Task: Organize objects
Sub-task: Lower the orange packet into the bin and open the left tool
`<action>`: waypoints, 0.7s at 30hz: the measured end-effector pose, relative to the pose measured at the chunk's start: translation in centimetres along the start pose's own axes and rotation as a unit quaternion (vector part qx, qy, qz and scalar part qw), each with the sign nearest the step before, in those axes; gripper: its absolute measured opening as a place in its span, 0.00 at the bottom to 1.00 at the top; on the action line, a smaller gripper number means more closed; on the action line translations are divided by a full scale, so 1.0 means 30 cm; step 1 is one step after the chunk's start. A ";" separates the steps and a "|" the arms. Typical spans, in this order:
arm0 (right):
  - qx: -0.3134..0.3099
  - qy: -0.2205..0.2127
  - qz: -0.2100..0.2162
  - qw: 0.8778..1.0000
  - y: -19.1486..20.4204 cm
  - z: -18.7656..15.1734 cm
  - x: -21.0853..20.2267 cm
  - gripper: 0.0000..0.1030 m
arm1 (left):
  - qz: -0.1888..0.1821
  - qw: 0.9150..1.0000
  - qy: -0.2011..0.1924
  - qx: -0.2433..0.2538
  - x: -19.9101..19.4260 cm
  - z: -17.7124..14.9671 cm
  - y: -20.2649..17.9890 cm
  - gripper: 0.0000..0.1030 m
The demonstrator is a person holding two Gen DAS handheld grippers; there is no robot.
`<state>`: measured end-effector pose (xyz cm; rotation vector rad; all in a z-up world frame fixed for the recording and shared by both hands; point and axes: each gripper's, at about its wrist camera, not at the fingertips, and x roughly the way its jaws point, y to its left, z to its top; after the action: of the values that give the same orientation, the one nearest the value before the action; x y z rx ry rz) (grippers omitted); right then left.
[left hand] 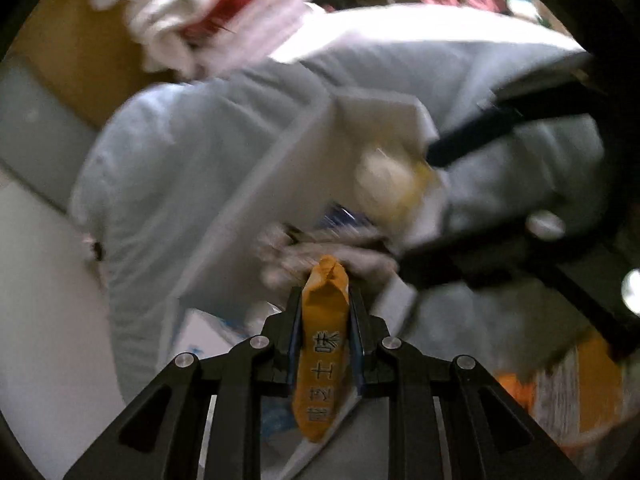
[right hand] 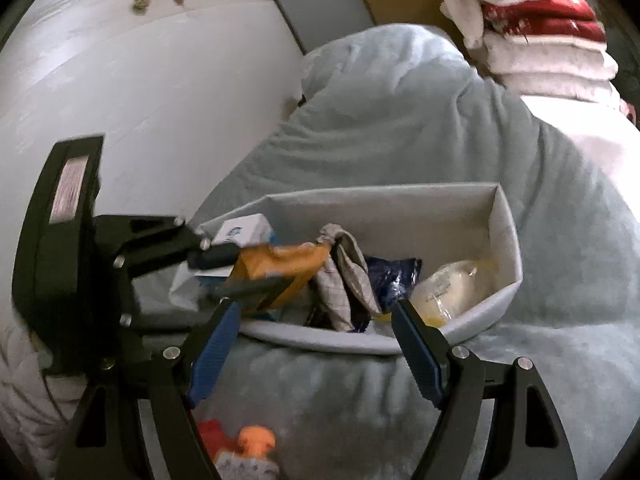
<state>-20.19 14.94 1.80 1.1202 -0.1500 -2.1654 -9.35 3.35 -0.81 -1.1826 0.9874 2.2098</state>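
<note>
My left gripper (left hand: 325,296) is shut on an orange snack packet (left hand: 324,344) with printed characters and holds it over a grey fabric bin (left hand: 256,200). In the right wrist view the same left gripper (right hand: 236,272) holds the orange packet (right hand: 280,268) just above the left end of the bin (right hand: 508,240). The bin holds a checked cloth (right hand: 344,276), a dark blue packet (right hand: 394,280), a clear bag with yellow (right hand: 448,288) and a white box (right hand: 244,230). My right gripper (right hand: 316,316) is open and empty, in front of the bin's near rim.
The bin rests on a pale blue quilt (right hand: 400,120). Folded white and red cloths (right hand: 540,32) are stacked behind it. A white wall (right hand: 140,80) is at the left. Orange and red packets (right hand: 240,448) lie below my right gripper.
</note>
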 end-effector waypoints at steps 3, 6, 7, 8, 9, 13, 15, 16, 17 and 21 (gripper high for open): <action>0.020 0.025 -0.014 0.999 -0.043 -0.052 0.044 0.74 | 0.001 0.999 0.028 0.026 0.042 -0.021 -0.035 0.22; 0.021 0.024 -0.012 0.999 -0.048 -0.061 0.031 0.74 | 0.004 1.000 0.021 -0.016 0.057 -0.020 -0.003 0.25; 0.021 0.018 -0.012 1.000 -0.049 -0.059 0.026 0.74 | 0.005 0.999 0.024 -0.036 0.061 -0.019 0.015 0.30; 0.023 0.020 -0.010 0.999 -0.053 -0.053 0.037 0.74 | 0.003 0.998 0.029 -0.052 0.063 -0.018 0.031 0.32; 0.028 0.025 -0.011 0.999 -0.060 -0.053 0.044 0.74 | -0.001 0.997 0.030 -0.066 0.059 -0.018 0.044 0.34; 0.038 0.017 -0.010 0.999 -0.072 -0.049 0.028 0.74 | -0.012 0.996 -0.004 -0.090 -0.016 -0.010 0.051 0.40; 0.049 0.011 -0.008 0.999 -0.089 -0.052 0.018 0.74 | -0.009 0.994 -0.025 -0.104 -0.062 -0.014 0.059 0.45; 0.056 0.009 -0.006 0.998 -0.089 -0.058 0.014 0.73 | -0.004 0.993 -0.039 -0.113 -0.089 -0.015 0.066 0.45; 0.063 0.006 -0.003 0.998 -0.098 -0.059 0.009 0.73 | 0.000 0.991 -0.049 -0.123 -0.108 -0.015 0.074 0.45; 0.093 -0.009 0.010 0.996 -0.127 -0.064 -0.016 0.73 | -0.048 0.979 -0.056 -0.188 -0.138 -0.019 0.123 0.31</action>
<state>-20.53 18.52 -0.55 1.1976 -0.3766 -2.1778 -9.27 0.34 3.88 -1.2146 0.4664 2.4208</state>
